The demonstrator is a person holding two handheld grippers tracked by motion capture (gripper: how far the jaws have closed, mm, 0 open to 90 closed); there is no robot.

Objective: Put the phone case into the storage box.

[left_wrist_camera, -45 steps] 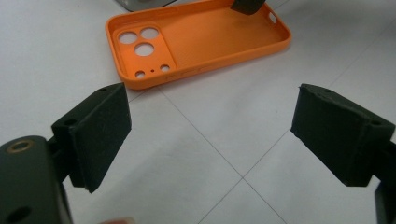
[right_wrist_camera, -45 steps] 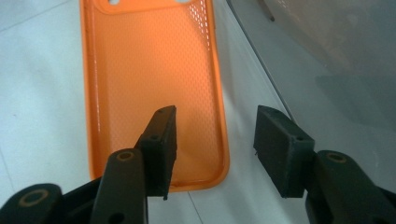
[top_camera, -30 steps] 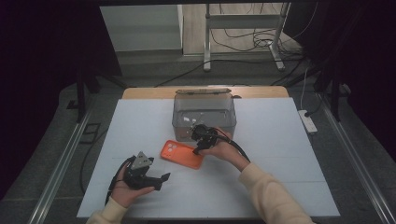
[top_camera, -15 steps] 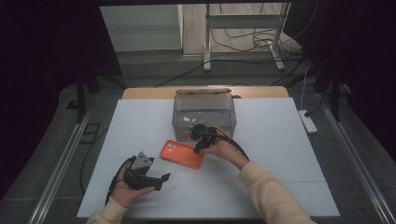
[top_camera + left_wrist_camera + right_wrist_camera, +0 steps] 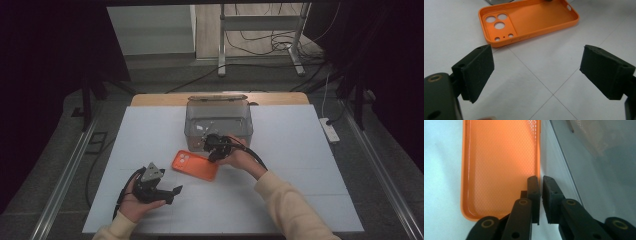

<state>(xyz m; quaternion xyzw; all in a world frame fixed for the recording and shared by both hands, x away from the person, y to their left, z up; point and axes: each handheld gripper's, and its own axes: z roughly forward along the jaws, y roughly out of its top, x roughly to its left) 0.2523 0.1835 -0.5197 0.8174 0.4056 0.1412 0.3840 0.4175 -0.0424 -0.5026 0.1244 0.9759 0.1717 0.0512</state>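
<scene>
Roughly, by label:
Surface: white table top [image 5: 310,165] with thin grid seams, a strip of bare wood along its far edge; metal rails ran along the left and right sides.
Room: dark; grey floor beyond the far edge, a metal stand [image 5: 260,35] with loose cables around its feet, a white power strip [image 5: 330,131] on the floor off the right edge.
Phone case: orange phone case [image 5: 195,165] lay open side up near the table's middle, camera cut-outs toward the left edge.
Box: clear plastic box [image 5: 218,120] sat toward the far edge, just behind the case; contents too blurred to tell.
Right gripper: right gripper [image 5: 540,195] was at the case's long wall next to the box; jaws had just been closing and stood nearly together, one inside the case, one outside, the orange rim between them. Whether the pads pressed it, could not tell.
Left gripper: left gripper [image 5: 537,72] rested near the front-left corner, jaws spread wide, nothing between them, aimed at the case.
Writing: none readable; no logo seen on the case.
</scene>
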